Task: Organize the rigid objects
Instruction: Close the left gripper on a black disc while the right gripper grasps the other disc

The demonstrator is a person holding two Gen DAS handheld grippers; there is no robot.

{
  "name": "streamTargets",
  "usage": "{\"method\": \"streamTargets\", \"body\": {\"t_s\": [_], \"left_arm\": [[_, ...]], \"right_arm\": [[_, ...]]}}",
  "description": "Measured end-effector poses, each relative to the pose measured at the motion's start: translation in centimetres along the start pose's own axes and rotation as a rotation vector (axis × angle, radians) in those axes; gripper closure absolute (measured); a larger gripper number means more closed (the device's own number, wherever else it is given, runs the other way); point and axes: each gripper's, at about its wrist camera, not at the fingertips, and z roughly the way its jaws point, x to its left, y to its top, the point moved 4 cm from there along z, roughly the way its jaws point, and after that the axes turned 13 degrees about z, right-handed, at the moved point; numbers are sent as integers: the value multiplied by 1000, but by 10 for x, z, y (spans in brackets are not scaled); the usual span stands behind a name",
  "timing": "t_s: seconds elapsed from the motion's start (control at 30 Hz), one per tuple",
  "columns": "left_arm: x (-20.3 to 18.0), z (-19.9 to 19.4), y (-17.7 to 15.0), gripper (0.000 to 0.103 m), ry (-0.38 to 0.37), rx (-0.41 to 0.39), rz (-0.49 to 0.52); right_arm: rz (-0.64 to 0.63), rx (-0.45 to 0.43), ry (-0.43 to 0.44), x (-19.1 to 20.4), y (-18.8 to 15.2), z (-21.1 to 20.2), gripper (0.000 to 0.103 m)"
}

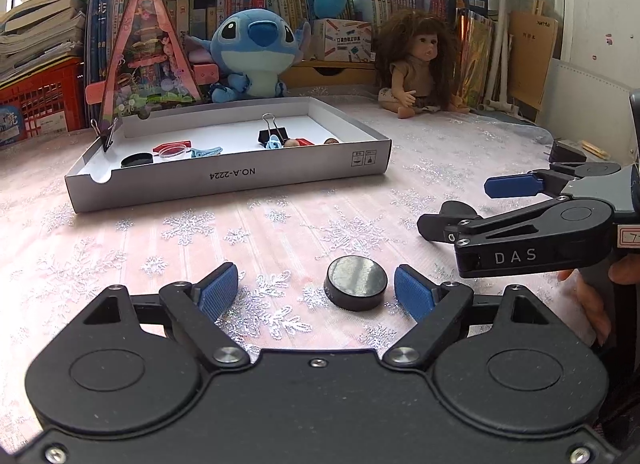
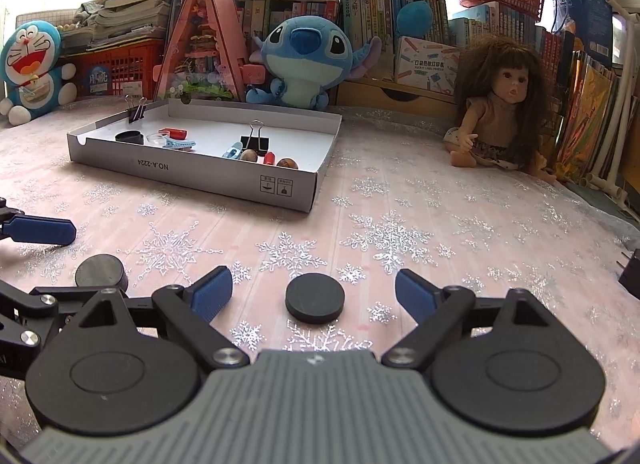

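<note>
A thick black disc [image 1: 356,282] lies on the pink snowflake tablecloth between the open fingers of my left gripper [image 1: 316,291], close to the right pad. It also shows in the right wrist view [image 2: 101,271]. A flatter black disc [image 2: 315,297] lies between the open fingers of my right gripper [image 2: 313,296]. The right gripper also shows in the left wrist view [image 1: 460,204], open. A shallow white cardboard tray [image 1: 240,176], also in the right wrist view [image 2: 192,176], holds binder clips, a black ring, red and blue clips and small brown pieces.
A Stitch plush [image 2: 308,60], a doll [image 2: 500,100], a pink triangular model [image 1: 150,52], books and red baskets [image 1: 40,100] line the back. A Doraemon plush [image 2: 32,68] sits far left. A black block [image 2: 632,274] lies at the right edge.
</note>
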Motion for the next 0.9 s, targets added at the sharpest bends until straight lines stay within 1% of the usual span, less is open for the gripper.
{"method": "streamTargets", "body": {"t_s": [0.1, 0.27, 0.43, 0.73, 0.8, 0.83, 0.9], "left_arm": [[0, 0, 0, 19, 9, 1, -3], [1, 0, -1, 21, 15, -6, -11], [-1, -2, -2, 30, 28, -15, 5], [-7, -5, -2, 55, 10, -31, 35], [-8, -6, -2, 63, 10, -32, 36], [-9, -6, -1, 64, 7, -33, 35], [-8, -7, -1, 72, 7, -33, 27]], "right_arm": [[-13, 19, -4, 2, -1, 3, 9], [-28, 17, -14, 4, -3, 2, 9], [-23, 19, -12, 4, -2, 2, 9], [-23, 19, -12, 4, -3, 2, 9], [-23, 19, -12, 4, -3, 2, 9], [-23, 19, -12, 4, -3, 2, 9], [-23, 19, -13, 4, -3, 3, 9]]}}
